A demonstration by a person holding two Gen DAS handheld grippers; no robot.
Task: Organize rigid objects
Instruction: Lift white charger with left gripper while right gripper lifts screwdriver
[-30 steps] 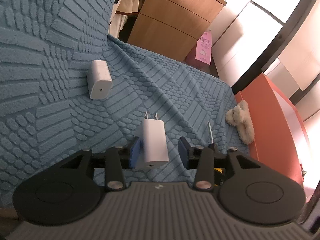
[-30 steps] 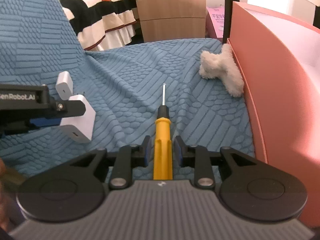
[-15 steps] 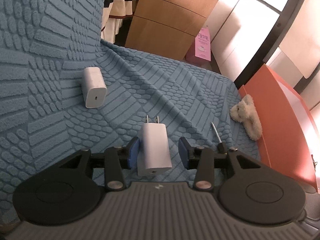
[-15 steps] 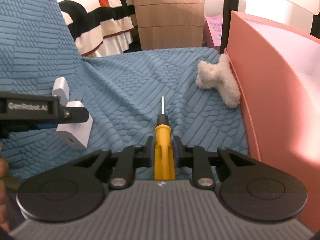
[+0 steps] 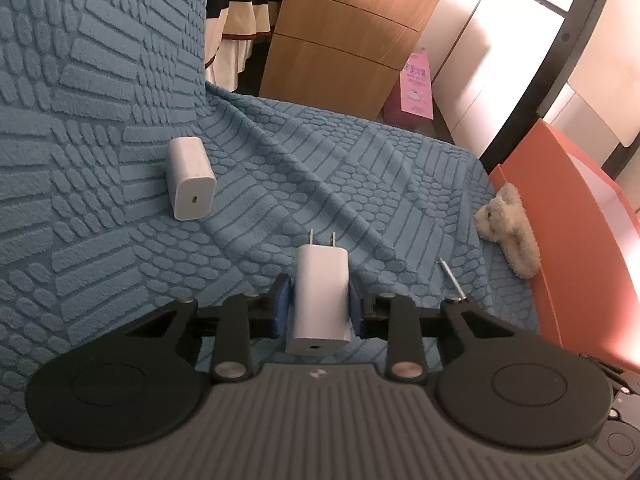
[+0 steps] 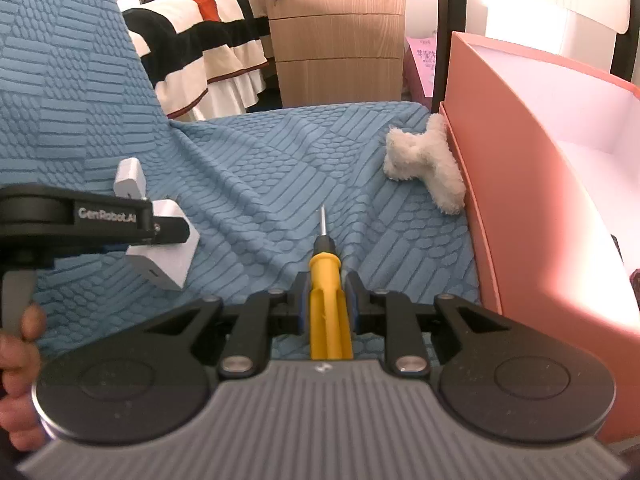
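Note:
My left gripper (image 5: 318,304) is shut on a white plug charger (image 5: 320,296), prongs pointing forward, held above the blue textured cover (image 5: 360,184). It also shows in the right wrist view (image 6: 166,256), at the left. My right gripper (image 6: 326,304) is shut on a yellow-handled screwdriver (image 6: 326,300), its shaft pointing forward; the tip shows in the left wrist view (image 5: 450,278). A second white charger block (image 5: 190,178) lies on the cover at the left, also seen in the right wrist view (image 6: 130,178).
An open orange box (image 6: 520,184) with a white inside stands at the right edge of the cover. A white plush toy (image 6: 426,166) lies against its wall. A wooden drawer cabinet (image 6: 338,32) and a striped bed stand behind.
Both grippers have risen and pulled back a little with their objects. The left gripper's fingers have closed tighter around the plug charger.

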